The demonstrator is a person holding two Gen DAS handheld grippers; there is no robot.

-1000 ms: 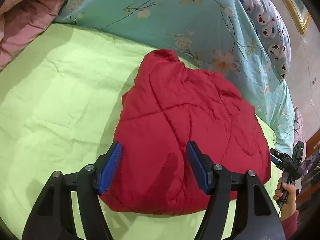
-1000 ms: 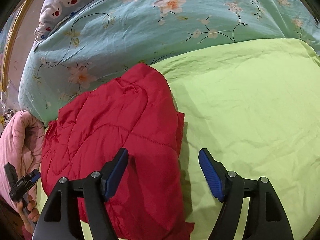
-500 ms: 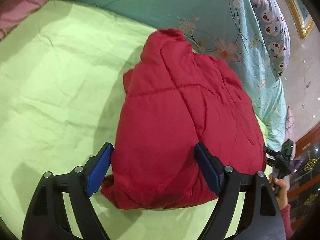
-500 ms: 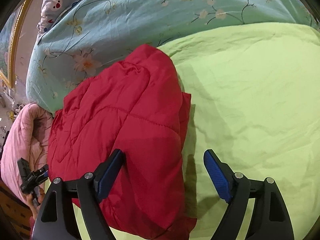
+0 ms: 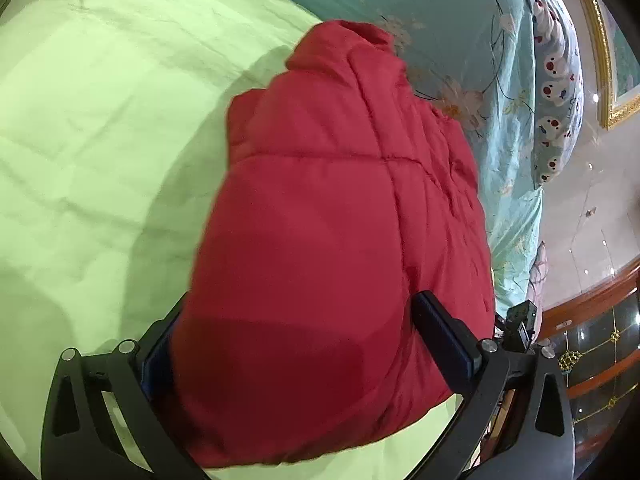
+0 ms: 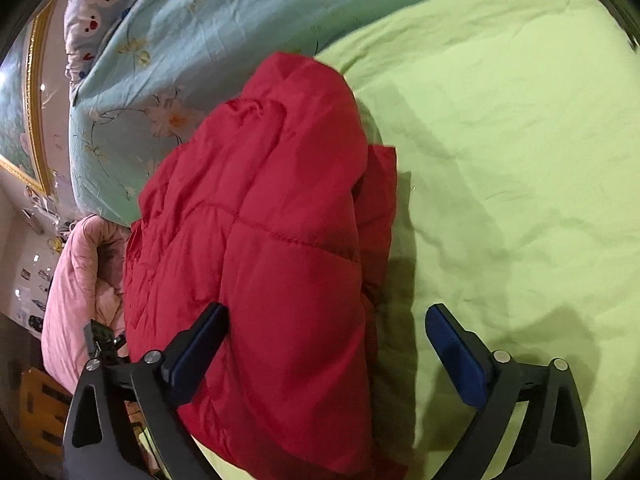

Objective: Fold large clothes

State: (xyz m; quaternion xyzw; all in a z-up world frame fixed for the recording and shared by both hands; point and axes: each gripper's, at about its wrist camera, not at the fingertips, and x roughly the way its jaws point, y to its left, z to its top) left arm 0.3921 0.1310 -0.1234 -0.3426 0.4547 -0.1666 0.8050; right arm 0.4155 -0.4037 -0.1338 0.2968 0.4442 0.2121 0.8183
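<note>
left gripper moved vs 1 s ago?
Yes. The left gripper has advanced toward the red jacket on the green sheet; its open fingers now straddle the jacket's near end.

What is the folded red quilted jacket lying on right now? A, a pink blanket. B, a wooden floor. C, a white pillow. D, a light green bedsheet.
D: the folded red quilted jacket rests on the light green bedsheet, which surrounds it in both wrist views; the floral teal duvet lies beyond its far end.
</note>
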